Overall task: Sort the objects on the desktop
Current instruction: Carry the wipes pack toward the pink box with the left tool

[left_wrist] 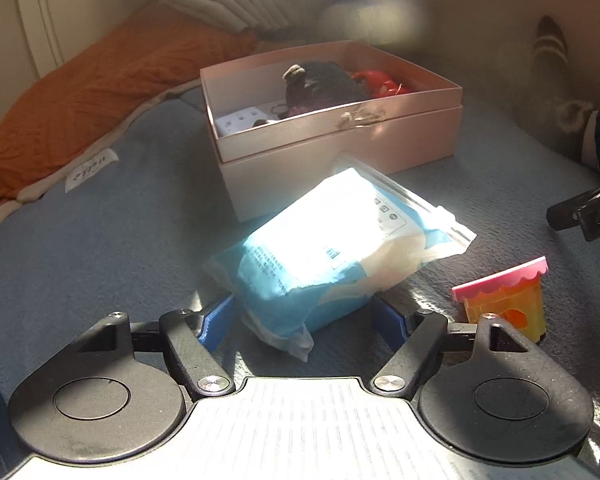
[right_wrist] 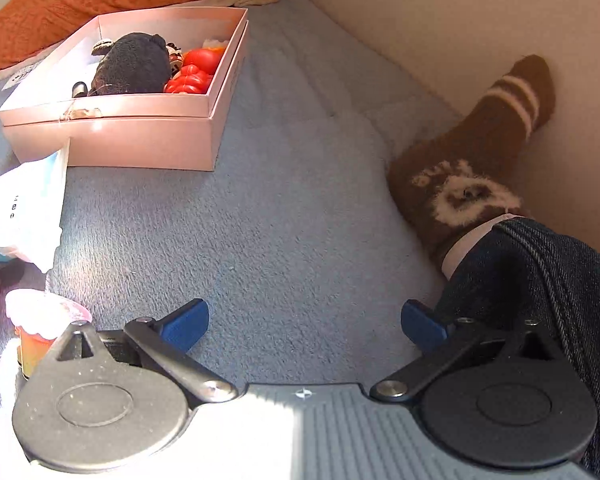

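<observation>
Left wrist view: we see left gripper jaws straddling blue tissue pack, contact unclear; print unreadable. Pink box far. Right gripper jaws apart over blue blanket.

We count one pink box, and inside it we see one dark plush and one red toy. On the blanket we count one blue packet, one orange cup and two cushions. We also see one brown sock.
</observation>
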Demonstrator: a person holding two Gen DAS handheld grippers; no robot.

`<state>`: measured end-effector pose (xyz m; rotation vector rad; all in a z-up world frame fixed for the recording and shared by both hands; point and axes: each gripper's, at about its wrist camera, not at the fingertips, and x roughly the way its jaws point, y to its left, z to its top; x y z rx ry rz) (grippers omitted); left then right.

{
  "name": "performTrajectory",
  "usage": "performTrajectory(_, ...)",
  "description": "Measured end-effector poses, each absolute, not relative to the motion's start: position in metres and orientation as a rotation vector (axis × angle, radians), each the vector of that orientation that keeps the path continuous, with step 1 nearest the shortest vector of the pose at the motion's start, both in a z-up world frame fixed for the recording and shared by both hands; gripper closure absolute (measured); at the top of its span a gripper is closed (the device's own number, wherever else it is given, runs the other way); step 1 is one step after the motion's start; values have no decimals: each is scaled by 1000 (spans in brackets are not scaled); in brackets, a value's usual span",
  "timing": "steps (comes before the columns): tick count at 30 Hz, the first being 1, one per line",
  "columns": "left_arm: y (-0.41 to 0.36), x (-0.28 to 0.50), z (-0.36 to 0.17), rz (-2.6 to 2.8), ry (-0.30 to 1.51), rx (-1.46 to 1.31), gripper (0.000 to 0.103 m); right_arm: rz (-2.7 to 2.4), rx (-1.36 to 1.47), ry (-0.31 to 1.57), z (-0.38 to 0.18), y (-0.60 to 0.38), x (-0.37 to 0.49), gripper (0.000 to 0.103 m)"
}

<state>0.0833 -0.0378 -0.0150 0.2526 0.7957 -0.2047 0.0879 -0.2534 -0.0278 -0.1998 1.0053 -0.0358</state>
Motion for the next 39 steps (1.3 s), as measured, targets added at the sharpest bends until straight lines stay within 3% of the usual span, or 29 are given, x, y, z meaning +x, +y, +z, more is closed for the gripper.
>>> performTrajectory(5, -15, 87, -10, -63, 800, 226, 22, -28, -212, 1005, -29, -250, 85, 0)
performTrajectory(15, 13, 88, -5, 31, 821, 134, 10, -28, -219, 992, -28, -249, 84, 0)
performTrajectory(22, 26, 80, 12, -135, 779, -95, 3, -5, -233, 963, -26, -245, 81, 0)
performTrajectory(31, -24, 124, 4, -176, 840, -35, 2, 28, -252, 935, -20, -239, 76, 0)
performTrajectory(39, -20, 130, -1, -236, 879, -97, 1, 20, -211, 899, -9, -242, 78, 0)
